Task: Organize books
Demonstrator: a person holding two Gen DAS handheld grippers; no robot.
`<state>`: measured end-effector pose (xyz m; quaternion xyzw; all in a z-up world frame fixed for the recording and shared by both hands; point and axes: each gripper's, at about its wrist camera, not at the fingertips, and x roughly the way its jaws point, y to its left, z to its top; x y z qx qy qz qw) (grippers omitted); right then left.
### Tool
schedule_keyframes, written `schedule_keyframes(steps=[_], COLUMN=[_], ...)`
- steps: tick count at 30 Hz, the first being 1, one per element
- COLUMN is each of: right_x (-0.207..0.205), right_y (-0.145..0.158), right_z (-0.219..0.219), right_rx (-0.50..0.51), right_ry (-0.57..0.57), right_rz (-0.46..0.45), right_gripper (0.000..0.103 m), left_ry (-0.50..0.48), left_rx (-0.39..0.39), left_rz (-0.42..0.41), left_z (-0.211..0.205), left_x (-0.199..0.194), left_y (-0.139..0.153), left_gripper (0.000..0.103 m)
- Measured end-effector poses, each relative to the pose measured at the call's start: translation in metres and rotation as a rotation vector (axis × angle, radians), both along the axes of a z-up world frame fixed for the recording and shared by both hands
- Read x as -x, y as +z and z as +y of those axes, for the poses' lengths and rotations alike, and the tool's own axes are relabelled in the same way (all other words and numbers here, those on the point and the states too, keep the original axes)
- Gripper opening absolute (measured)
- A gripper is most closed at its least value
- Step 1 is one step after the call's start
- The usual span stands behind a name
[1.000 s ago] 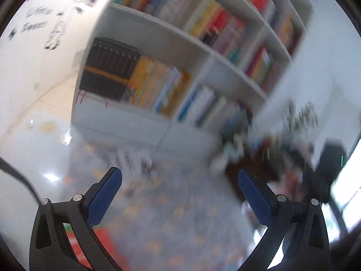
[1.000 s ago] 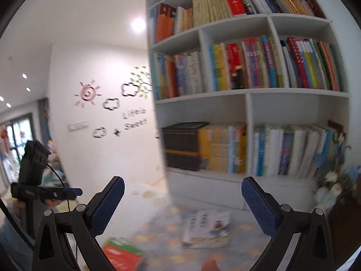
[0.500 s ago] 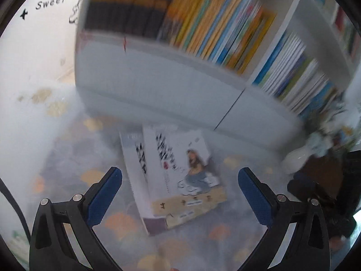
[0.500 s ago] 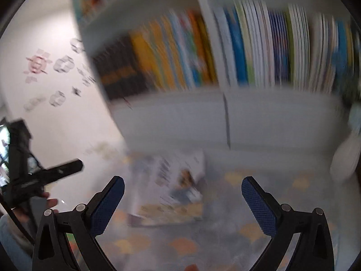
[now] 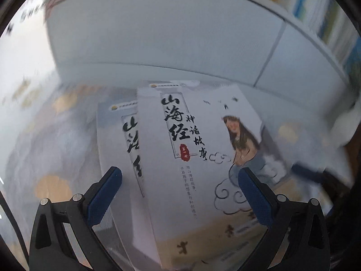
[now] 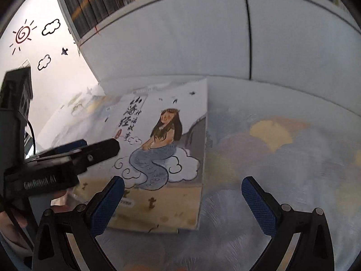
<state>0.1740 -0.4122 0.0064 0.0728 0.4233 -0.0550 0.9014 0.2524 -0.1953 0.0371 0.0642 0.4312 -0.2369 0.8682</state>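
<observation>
2 overlapping books (image 5: 194, 158) on the floor rug (image 6: 282, 158), distant 1 s ago, now lie beneath the spread, empty left tongs (image 5: 178, 194) and right tongs (image 6: 182, 201), ready for pickup.

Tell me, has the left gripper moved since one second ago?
Yes. The left gripper has dropped toward the floor: the bookshelf base now fills the upper view, and the top book lies close below.

1. The lower book (image 5: 117, 149) lies mostly hidden under the top book (image 5: 198, 158); only its left strip shows.
2. The left tool (image 6: 99, 149) covers the top book's left part in the right wrist view.
3. Shelf books (image 5: 334, 18) are blurred and their titles unreadable.
</observation>
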Motion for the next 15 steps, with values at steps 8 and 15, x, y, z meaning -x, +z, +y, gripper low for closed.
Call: schedule_keyframes(steps=[8, 15], right_x=[-0.011, -0.013], right_y=[-0.007, -0.009], right_z=[0.014, 0.016], right_rx=[0.117, 0.134], right_ry=[0.041, 0.042], right_rz=[0.027, 0.031], right_gripper=[0.103, 0.103], left_ry=[0.028, 0.015], left_rx=[-0.049, -0.038], left_rz=[-0.055, -0.048], left_z=[-0.009, -0.018], left_x=[0.007, 0.013], left_y=[0.0, 0.0], left_gripper=[0.103, 0.102])
